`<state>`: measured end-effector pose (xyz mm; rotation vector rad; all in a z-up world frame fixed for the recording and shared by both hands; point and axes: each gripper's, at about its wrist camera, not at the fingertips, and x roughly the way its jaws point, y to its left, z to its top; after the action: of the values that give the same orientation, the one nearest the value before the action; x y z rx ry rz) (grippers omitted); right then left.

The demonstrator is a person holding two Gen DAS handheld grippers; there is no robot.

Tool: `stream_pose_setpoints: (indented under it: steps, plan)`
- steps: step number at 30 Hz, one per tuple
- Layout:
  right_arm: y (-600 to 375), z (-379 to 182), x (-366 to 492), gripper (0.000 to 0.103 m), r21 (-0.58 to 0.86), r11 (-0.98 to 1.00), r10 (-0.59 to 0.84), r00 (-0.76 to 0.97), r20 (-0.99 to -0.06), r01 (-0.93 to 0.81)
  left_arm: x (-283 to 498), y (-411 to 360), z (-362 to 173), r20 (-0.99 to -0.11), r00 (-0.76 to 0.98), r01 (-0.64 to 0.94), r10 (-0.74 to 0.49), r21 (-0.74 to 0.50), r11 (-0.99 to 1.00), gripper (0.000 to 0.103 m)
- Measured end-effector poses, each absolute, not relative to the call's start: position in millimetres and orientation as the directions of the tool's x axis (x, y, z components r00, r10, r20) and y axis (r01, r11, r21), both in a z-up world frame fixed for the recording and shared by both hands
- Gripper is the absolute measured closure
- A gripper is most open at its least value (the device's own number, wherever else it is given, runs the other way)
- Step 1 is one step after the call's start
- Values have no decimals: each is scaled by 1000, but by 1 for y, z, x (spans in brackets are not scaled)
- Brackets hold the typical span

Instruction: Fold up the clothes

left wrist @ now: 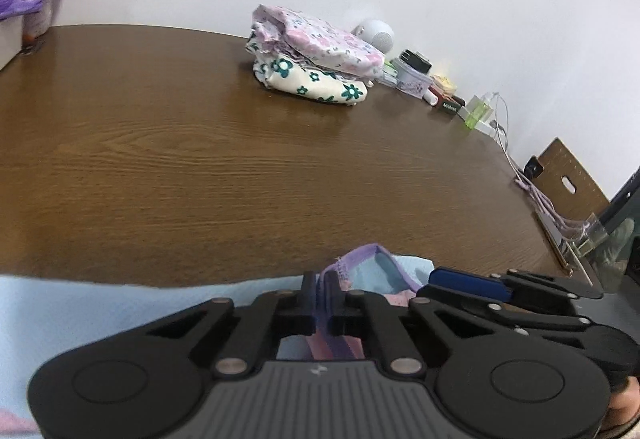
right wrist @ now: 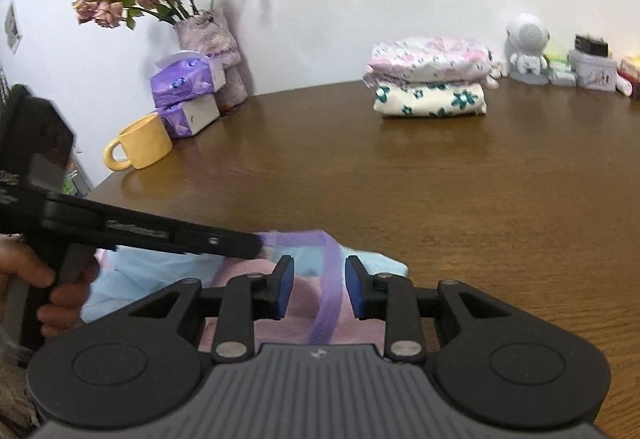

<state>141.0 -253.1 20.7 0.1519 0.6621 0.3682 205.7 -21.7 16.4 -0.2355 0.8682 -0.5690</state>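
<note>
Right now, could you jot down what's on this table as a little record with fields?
surface: wooden table
being handled: pale blue and pink garment with purple trim, at the near edge
left tongs: shut on the purple trim
right tongs: open, the purple strap between them, not pressed
already folded: stack of two floral garments, far side
left corner: yellow mug, purple tissue packs, vase of dried roses
right corner: small white robot figure
</note>
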Motion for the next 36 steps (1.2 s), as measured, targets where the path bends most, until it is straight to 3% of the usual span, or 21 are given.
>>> stream_pose_setpoints:
  steps: [6,9,13,15,17,18,19,33,36]
  plan:
    - [-254,18,142,75,263,920,392,722,-569,-292,194,-13,20,-657,492,350,-571,-451,821,100]
    - [-254,14,144,75,277,917,398,715,-575,-288,196,-13,20,-656,493,346,-571,-455,821,90]
    - [-254,16,141,75,280,912,408,719,-563,-298,203,-18,31,-627,512,388,-587,-441,809,69]
    - [-254,16,141,75,280,912,408,719,-562,-298,208,-26,34,-631,501,423,-593,-419,803,69]
    - [-255,15,141,75,285,912,409,718,-563,-296,212,-35,31,-650,485,443,-585,-394,806,75]
    - [-255,15,141,75,286,911,410,718,-563,-297,212,-38,29,-661,485,447,-573,-376,812,96]
    - [-255,15,141,75,285,911,410,718,-562,-297,212,-41,26,-671,487,448,-560,-358,819,100]
    - [-253,11,141,75,285,911,411,710,-572,-297,212,-18,8,-683,496,279,-536,-459,843,99]
    - [-254,11,140,75,287,911,411,711,-571,-296,210,-15,12,-660,511,276,-550,-481,832,89]
